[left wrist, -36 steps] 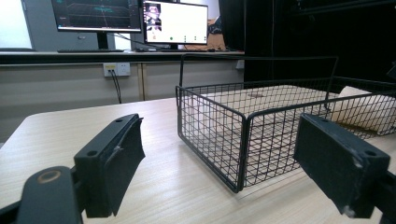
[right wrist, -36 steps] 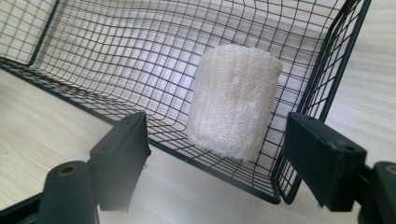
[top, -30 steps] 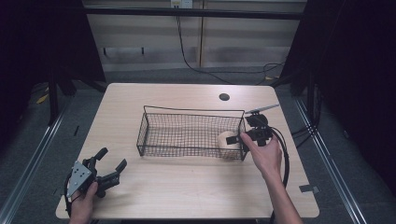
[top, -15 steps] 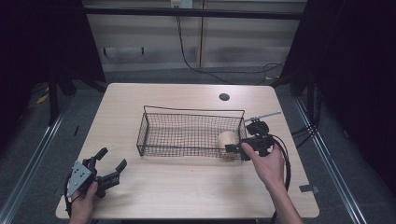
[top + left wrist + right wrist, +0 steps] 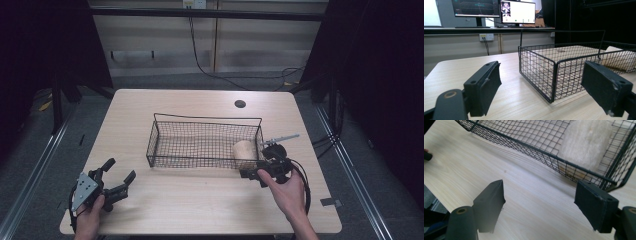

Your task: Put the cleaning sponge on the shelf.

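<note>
A black wire basket [image 5: 200, 162] stands mid-table, with a cream-coloured roll [image 5: 244, 150] lying inside its right end. My right gripper [image 5: 251, 176] is low over the table just outside the basket's front right corner. Its jaws are open and have just been closing a little, with nothing between them. In the right gripper view the basket [image 5: 524, 145] and the roll [image 5: 584, 145] lie beyond the right gripper [image 5: 539, 192]. My left gripper [image 5: 119, 171] rests open near the front left corner. The left gripper [image 5: 541, 75] faces the basket [image 5: 536, 67] and the roll [image 5: 621, 58].
A dark round hole [image 5: 240, 104] sits in the tabletop behind the basket. A small grey tape mark [image 5: 330, 202] lies at the front right. Bare wood [image 5: 200, 200] runs between the two hands. Monitors [image 5: 517, 11] stand beyond the table's far edge.
My right gripper has drawn back from the basket's right end toward the front edge, down to the table outside the corner. The roll stays in the basket. The left gripper has not moved.
</note>
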`<action>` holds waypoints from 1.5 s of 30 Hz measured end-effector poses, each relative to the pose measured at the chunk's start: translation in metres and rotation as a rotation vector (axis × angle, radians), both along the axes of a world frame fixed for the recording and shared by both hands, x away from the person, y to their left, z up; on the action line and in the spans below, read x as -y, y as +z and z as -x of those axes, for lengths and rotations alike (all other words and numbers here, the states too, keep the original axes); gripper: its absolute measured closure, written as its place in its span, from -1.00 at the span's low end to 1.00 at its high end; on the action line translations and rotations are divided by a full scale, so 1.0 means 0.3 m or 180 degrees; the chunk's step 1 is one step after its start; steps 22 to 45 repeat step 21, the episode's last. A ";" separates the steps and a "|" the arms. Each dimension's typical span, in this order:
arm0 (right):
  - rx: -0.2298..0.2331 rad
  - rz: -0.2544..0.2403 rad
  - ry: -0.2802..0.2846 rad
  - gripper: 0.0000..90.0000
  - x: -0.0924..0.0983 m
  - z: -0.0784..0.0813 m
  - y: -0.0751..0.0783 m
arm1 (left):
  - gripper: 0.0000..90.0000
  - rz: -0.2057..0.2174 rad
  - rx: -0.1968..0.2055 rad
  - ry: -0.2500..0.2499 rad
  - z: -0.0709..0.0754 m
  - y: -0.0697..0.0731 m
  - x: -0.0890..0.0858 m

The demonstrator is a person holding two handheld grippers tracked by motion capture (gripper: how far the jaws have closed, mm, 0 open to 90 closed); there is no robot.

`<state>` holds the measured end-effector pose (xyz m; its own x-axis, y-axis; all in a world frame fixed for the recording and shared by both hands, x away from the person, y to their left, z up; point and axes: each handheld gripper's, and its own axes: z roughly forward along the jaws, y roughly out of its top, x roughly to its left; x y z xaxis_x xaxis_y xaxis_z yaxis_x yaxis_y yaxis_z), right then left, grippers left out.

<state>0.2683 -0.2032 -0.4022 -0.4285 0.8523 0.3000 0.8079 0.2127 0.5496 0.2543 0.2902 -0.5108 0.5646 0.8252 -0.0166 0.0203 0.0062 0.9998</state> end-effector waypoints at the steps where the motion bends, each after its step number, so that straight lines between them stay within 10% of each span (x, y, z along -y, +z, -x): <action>1: 0.0003 0.0014 -0.0012 -0.48 0.002 0.008 -0.007 | -0.66 0.0007 -0.0004 -0.0012 0.000 0.000 0.001; 21: -0.0104 -0.0002 -0.0015 -0.49 0.034 0.086 -0.168 | -0.66 -0.0005 0.0001 0.0033 0.001 0.000 0.000; 45: -0.0104 -0.0002 -0.0015 -0.49 0.034 0.086 -0.168 | -0.66 -0.0005 0.0001 0.0033 0.001 0.000 0.000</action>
